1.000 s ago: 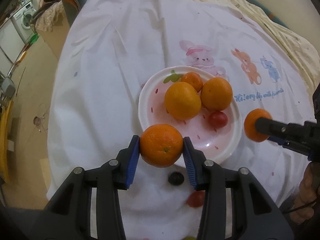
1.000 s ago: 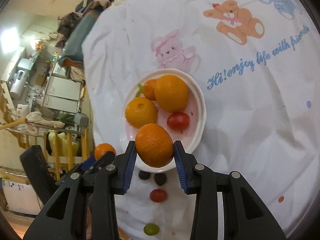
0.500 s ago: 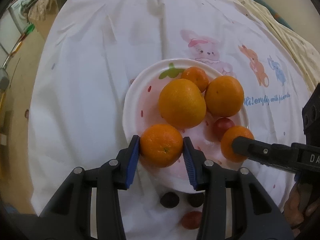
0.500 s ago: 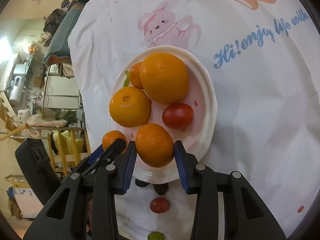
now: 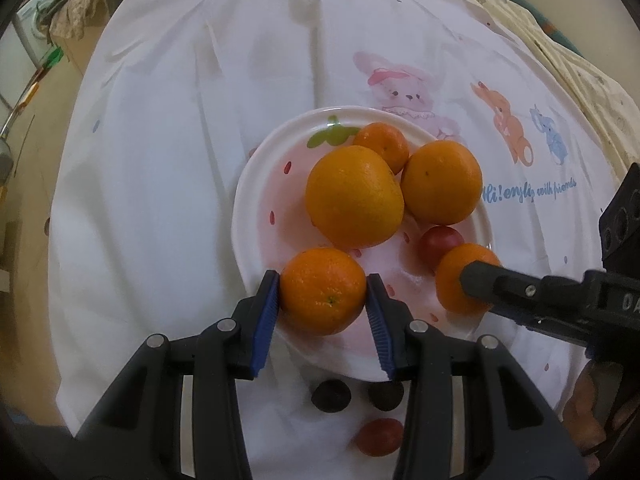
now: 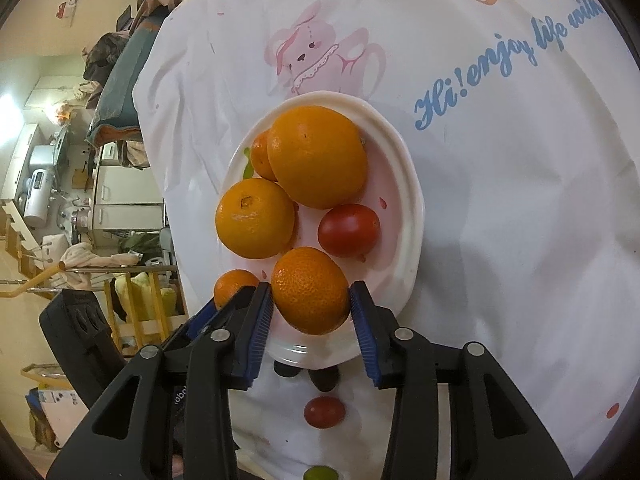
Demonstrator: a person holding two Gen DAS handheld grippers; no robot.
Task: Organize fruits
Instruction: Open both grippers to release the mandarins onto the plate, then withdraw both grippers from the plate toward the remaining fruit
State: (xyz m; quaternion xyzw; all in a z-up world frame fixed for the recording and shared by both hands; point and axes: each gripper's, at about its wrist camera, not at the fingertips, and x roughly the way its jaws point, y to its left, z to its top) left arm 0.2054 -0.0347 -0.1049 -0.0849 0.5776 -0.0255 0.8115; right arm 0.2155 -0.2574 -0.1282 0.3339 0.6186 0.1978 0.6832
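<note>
A white plate (image 5: 256, 184) (image 6: 408, 184) with pink strawberry print sits on the white cloth. It holds two large oranges (image 5: 354, 196) (image 5: 442, 182), a small tangerine (image 5: 384, 146) and a red cherry tomato (image 5: 440, 242). My left gripper (image 5: 323, 296) is shut on a tangerine (image 5: 323, 290) low over the plate's near left part. My right gripper (image 6: 311, 298) is shut on another tangerine (image 6: 310, 290), also seen in the left wrist view (image 5: 460, 280), over the plate's near right part.
Off the plate near its front edge lie two dark fruits (image 5: 331, 396) (image 5: 386, 394), a red tomato (image 5: 378, 436) (image 6: 324, 411) and a green fruit (image 6: 320, 473). The cloth (image 5: 180, 120) has cartoon animals and blue lettering. The table edge drops to the floor on the left.
Both grippers have moved forward with their tangerines, from the plate's near edge to over the plate. The plate looks closer in both views.
</note>
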